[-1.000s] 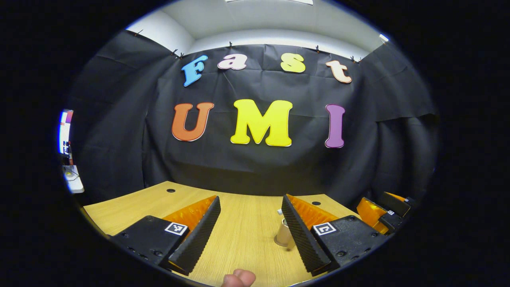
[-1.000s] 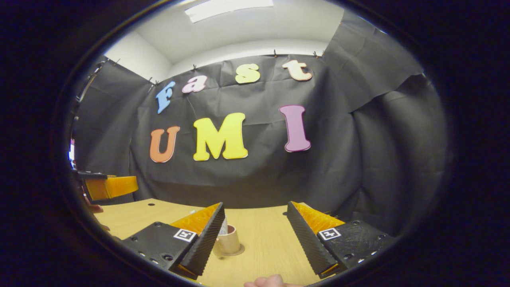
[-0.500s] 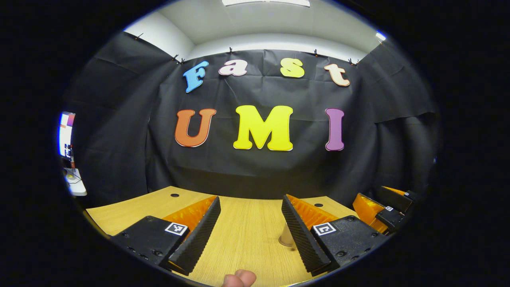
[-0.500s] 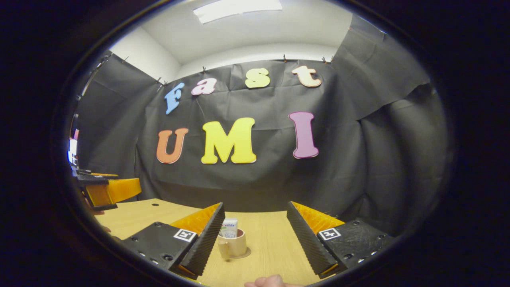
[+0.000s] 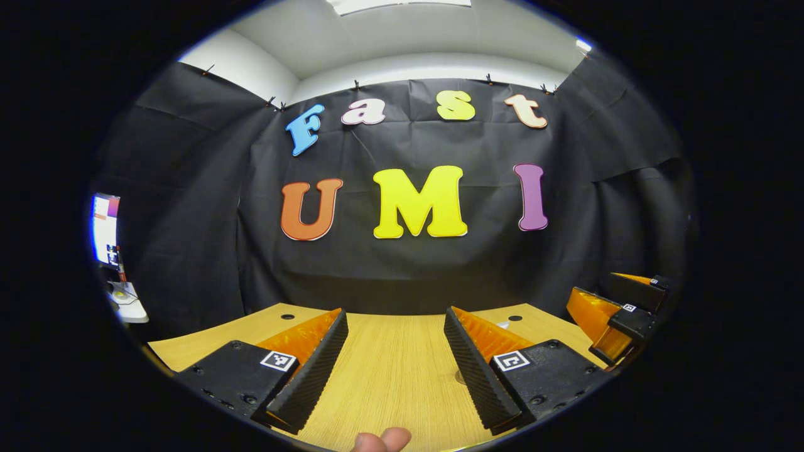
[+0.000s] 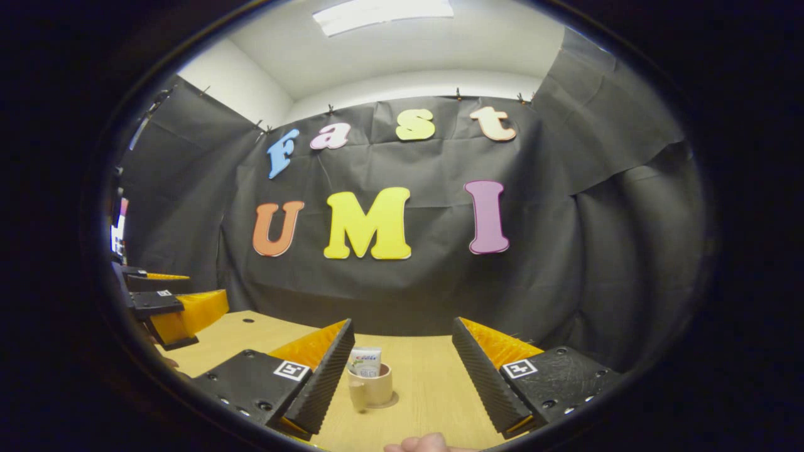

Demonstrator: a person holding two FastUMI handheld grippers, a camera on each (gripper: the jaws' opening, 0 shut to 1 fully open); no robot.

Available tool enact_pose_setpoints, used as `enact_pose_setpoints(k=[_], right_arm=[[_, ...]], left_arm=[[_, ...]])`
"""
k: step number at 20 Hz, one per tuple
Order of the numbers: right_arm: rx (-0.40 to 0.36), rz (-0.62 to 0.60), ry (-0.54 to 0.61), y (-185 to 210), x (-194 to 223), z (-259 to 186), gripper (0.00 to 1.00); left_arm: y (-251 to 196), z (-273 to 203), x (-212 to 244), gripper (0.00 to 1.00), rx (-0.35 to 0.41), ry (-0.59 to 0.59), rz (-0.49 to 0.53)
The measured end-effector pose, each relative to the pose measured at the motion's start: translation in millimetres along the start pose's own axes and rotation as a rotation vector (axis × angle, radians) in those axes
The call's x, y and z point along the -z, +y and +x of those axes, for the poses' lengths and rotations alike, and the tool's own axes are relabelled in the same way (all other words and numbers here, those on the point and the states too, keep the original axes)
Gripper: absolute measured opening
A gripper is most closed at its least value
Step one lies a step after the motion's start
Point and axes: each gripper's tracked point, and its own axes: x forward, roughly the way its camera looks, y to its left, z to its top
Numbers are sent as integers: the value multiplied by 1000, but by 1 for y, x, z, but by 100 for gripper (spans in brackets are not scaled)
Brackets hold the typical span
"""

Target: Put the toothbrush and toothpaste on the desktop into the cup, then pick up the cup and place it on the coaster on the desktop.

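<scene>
In the right gripper view, the cup (image 6: 370, 387) stood at seven o'clock on the worktop (image 6: 427, 383), seemingly on the coaster (image 6: 391, 400), the toothpaste (image 6: 364, 362) upright inside; the toothbrush couldn't be made out. Both the left gripper (image 5: 394, 361) and the right gripper (image 6: 402, 370) had jaws apart, holding nothing. The task looked nearly complete.

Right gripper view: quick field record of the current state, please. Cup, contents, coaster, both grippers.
cup: upright on the desktop
contents: toothpaste sticks out of the top; toothbrush cannot be made out
coaster: thin disc under the cup
right gripper: open, empty, cup ahead near its left finger
left gripper: open, empty
</scene>
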Motion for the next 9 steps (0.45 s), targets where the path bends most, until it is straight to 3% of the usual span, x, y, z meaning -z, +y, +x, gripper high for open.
enact_pose_setpoints(k=[1,2,9], right_arm=[[0,-11,-1,2,0,-1,95],[1,-13,-4,2,-1,-4,95],[20,-17,3,-1,-1,-5,96]], left_arm=[[-3,1,2,89,7,7,-15],[-5,2,3,98,15,8,-25],[-5,6,5,98,2,-4,16]])
